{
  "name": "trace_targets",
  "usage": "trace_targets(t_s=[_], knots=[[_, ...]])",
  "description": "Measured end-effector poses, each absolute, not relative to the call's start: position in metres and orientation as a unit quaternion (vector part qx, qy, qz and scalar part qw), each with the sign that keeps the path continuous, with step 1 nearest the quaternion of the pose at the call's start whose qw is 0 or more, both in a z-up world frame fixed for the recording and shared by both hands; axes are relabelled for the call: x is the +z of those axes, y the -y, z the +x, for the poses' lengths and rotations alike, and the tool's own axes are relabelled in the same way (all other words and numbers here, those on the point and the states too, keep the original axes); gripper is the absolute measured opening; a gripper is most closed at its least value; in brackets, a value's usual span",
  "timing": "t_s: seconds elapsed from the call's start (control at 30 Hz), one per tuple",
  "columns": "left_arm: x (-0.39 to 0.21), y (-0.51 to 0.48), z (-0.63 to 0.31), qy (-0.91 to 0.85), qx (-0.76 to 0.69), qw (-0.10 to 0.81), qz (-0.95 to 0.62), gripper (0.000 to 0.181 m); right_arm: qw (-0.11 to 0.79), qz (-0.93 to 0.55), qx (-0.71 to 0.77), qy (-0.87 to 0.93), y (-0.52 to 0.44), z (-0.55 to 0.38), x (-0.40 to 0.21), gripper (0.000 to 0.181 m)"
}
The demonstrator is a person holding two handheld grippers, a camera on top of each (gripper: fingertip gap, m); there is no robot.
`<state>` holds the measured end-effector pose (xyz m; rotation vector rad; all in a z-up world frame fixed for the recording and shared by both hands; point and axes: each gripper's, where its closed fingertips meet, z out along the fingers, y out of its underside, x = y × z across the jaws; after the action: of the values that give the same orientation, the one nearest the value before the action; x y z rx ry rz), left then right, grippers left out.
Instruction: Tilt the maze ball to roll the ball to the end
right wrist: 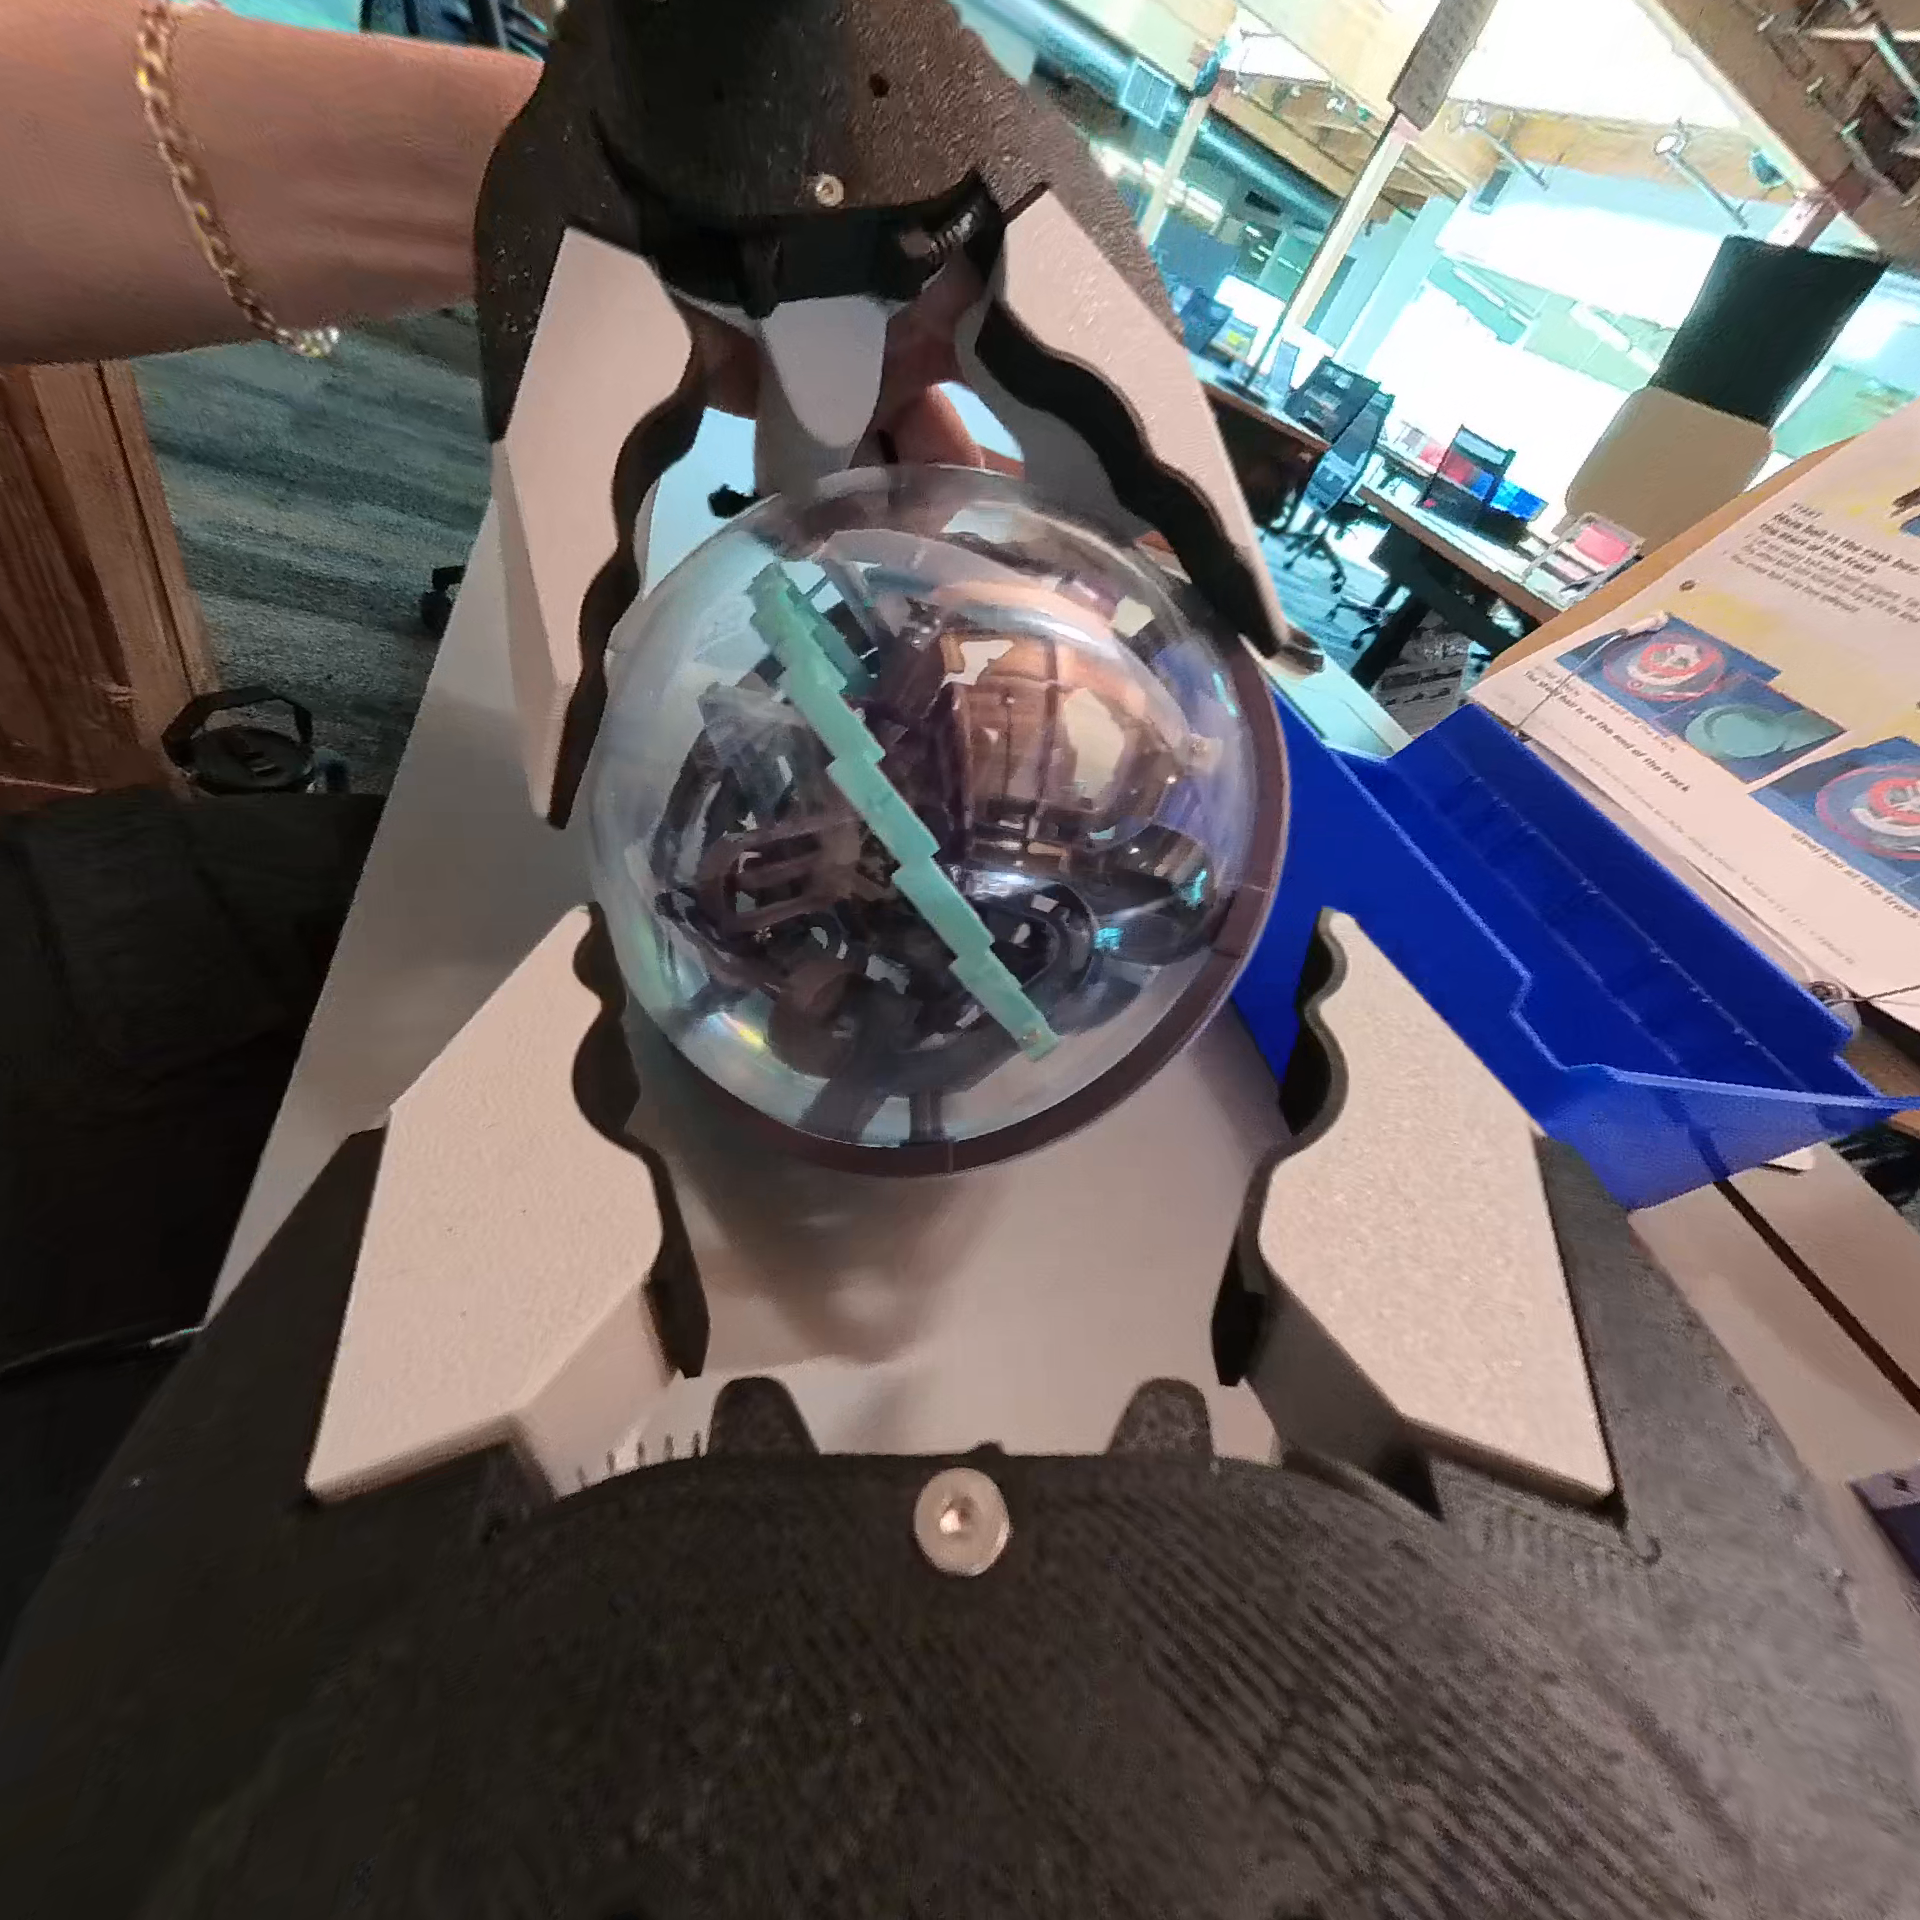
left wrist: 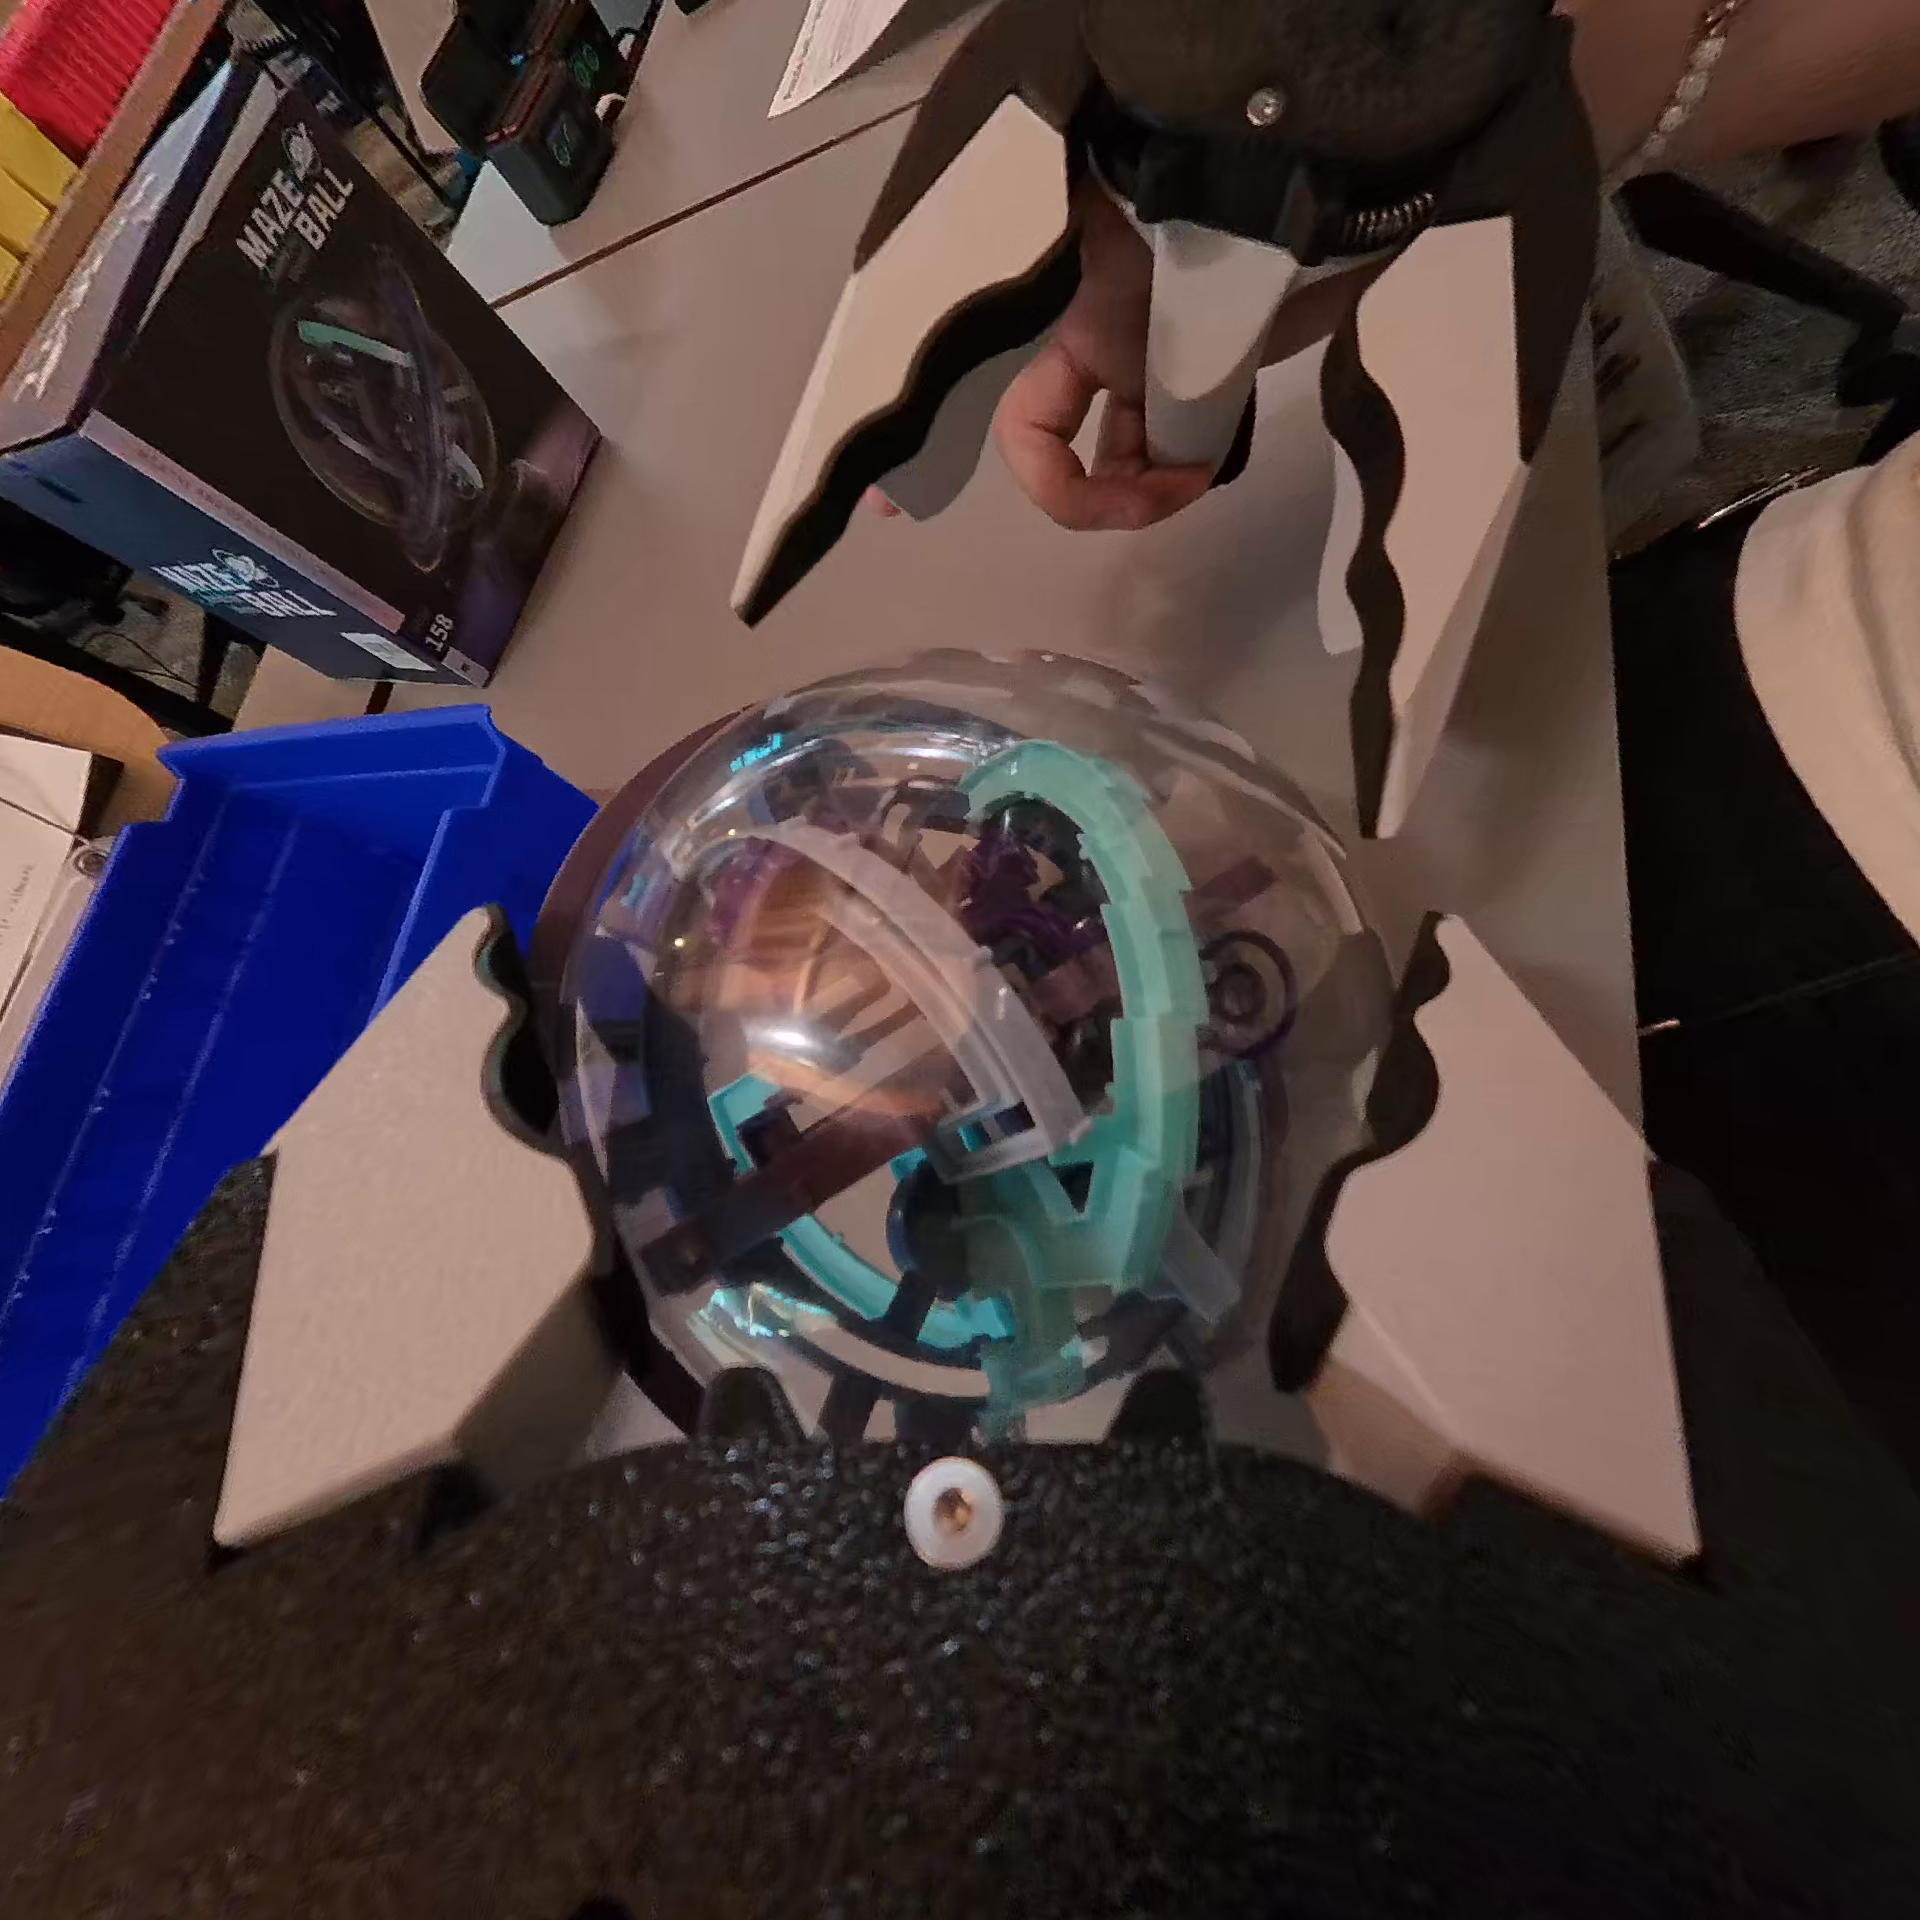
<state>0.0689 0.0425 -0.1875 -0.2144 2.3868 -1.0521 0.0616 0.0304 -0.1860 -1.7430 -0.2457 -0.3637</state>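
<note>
Clear plastic fills both views: the maze ball [left wrist: 940,1049] sits low on the pale table [left wrist: 665,343], right up against the blue bin [left wrist: 239,997]. We have our left gripper [left wrist: 961,1060] around it, jaws spread wide to either flank of the sphere, and from the opposite camera those fingers look to touch the shell near its top. Our right gripper [right wrist: 956,1049] faces it from the other side, jaws equally wide; whether its tips press the shell or sit just off it, we cannot tell.

Progress? Hard to call. Teal and grey tracks [left wrist: 1091,997] loop inside, but we cannot pick out the little ball [right wrist: 935,831] anywhere, so where it stands on its run stays unknown. Our judgement: the sphere is bracketed between both tools, and the tilting and rolling still lie ahead.

Around us, the toy's dark box [left wrist: 301,395] lies beyond the bin, an illustrated instruction sheet [right wrist: 1704,727] leans behind it, and a long open workspace with desks and chairs stretches off, bright at its far end.
</note>
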Motion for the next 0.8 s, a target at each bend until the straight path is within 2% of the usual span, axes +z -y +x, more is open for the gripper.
trace_targets(t_s=[0.27, 0.4, 0.7, 0.77, 0.8], knots=[[-0.188, -0.035, 0.062, -0.880, -0.369, 0.296, -0.047, 0.156, 0.628, -0.754, -0.144, 0.127, -0.031, 0.064, -0.183, 0.133], [-0.189, -0.031, 0.058, -0.877, -0.360, 0.318, -0.025, 0.155, 0.646, -0.746, -0.090, 0.132, -0.034, 0.058, -0.174, 0.132], [-0.188, -0.032, 0.053, -0.858, -0.367, 0.360, -0.018, 0.154, 0.619, -0.764, -0.054, 0.176, -0.048, 0.050, -0.181, 0.136], [-0.187, -0.032, 0.050, -0.853, -0.366, 0.371, -0.002, 0.142, 0.611, -0.768, -0.061, 0.182, -0.052, 0.050, -0.182, 0.137], [-0.188, -0.032, 0.050, -0.850, -0.361, 0.383, 0.001, 0.144, 0.606, -0.770, -0.067, 0.188, -0.053, 0.050, -0.183, 0.138]])
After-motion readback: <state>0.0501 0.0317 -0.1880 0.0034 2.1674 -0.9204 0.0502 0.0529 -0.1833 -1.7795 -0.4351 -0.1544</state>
